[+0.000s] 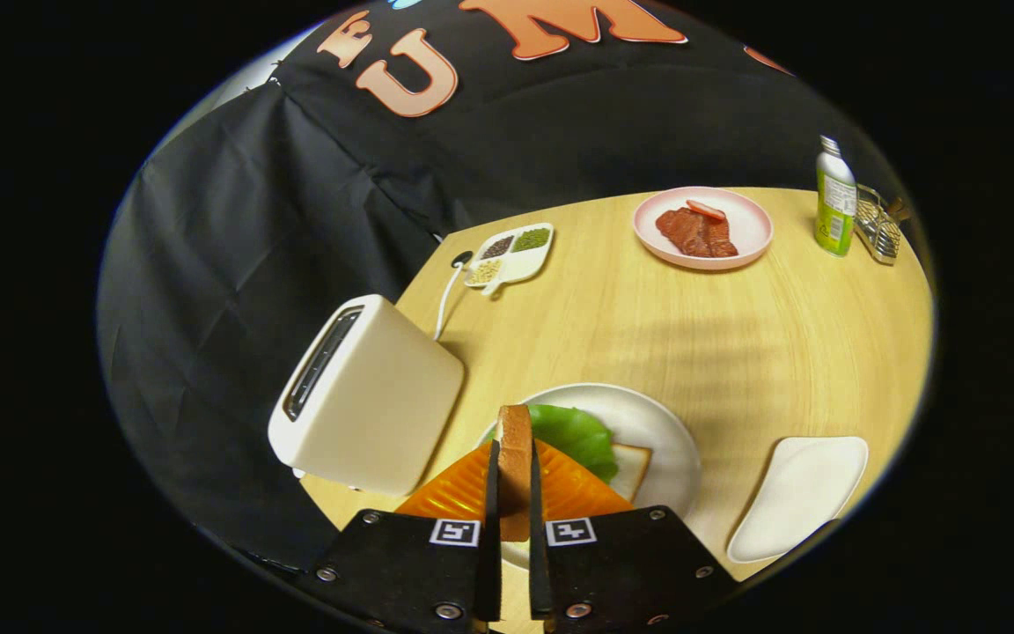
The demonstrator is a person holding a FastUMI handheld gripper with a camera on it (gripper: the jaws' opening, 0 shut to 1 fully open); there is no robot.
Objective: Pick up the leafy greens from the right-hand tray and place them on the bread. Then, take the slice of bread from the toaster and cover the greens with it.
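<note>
Between hand-held gripper (514,480) fingers: bread slice (514,458), edge-on.

toaster (366,396) left of plate (665,423), greens (573,436) on bread (630,467), tray (802,493) right

Tongs-mounted fisheye, looking down (steeply) over table (736,352).

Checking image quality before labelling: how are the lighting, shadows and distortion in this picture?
Gripper view: warm, even light on the table, with soft striped shadows across its middle; fisheye bending curves the table edge and leans the toaster; the bread slice clamped in the gripper is close but readable; the far bottle is small, its label unclear.
</note>
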